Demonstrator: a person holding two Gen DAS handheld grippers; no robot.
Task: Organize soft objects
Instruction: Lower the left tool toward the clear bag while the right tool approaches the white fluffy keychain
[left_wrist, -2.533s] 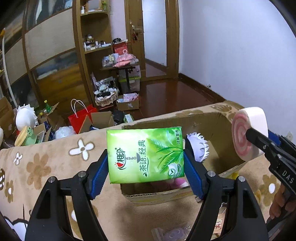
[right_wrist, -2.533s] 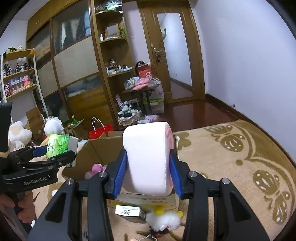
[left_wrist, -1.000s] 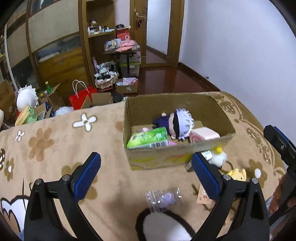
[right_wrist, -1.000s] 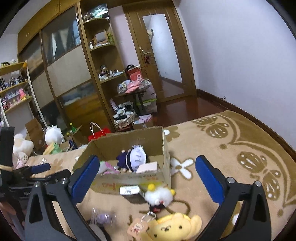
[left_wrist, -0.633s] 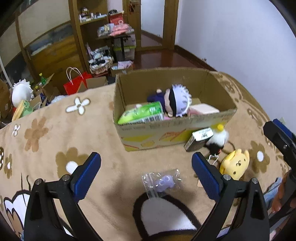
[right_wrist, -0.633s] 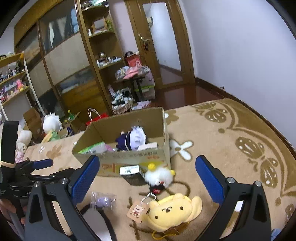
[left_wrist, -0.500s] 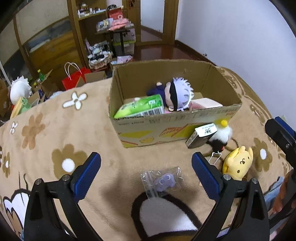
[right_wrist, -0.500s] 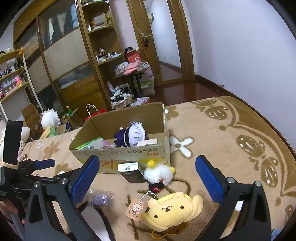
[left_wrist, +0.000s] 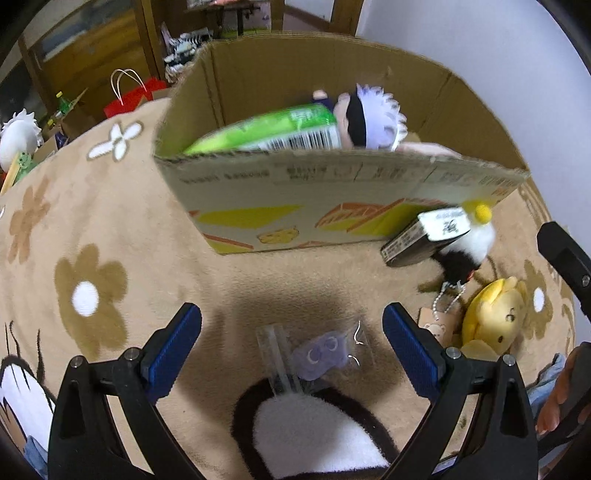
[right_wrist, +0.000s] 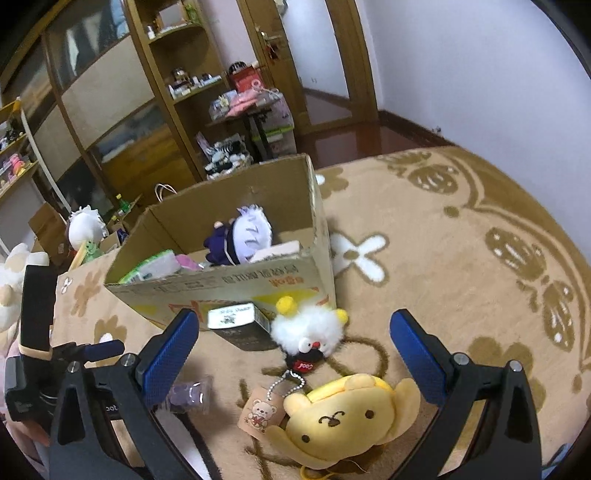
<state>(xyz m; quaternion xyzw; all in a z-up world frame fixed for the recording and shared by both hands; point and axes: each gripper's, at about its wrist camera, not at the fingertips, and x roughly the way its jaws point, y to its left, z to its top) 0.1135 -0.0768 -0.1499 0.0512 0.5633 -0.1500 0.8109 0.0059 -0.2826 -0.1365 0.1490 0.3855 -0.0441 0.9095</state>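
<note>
Both grippers are spread wide with nothing in them: the left gripper (left_wrist: 291, 343) sits low in the frame over a little clear bag with a purple toy (left_wrist: 320, 353), its long axis left-right across the view. The right gripper (right_wrist: 293, 349) is above a yellow dog plush (right_wrist: 341, 413), face up, lying crosswise at lower centre. The cardboard box (right_wrist: 236, 284) on the flower-patterned blanket (right_wrist: 461, 258) holds a green tissue pack (left_wrist: 273, 129) lying lengthwise along the front wall.

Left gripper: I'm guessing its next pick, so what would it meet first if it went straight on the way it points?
Probably the small clear bag with a purple toy, lying on the blanket between the open left gripper's fingers; depth is uncertain.
</note>
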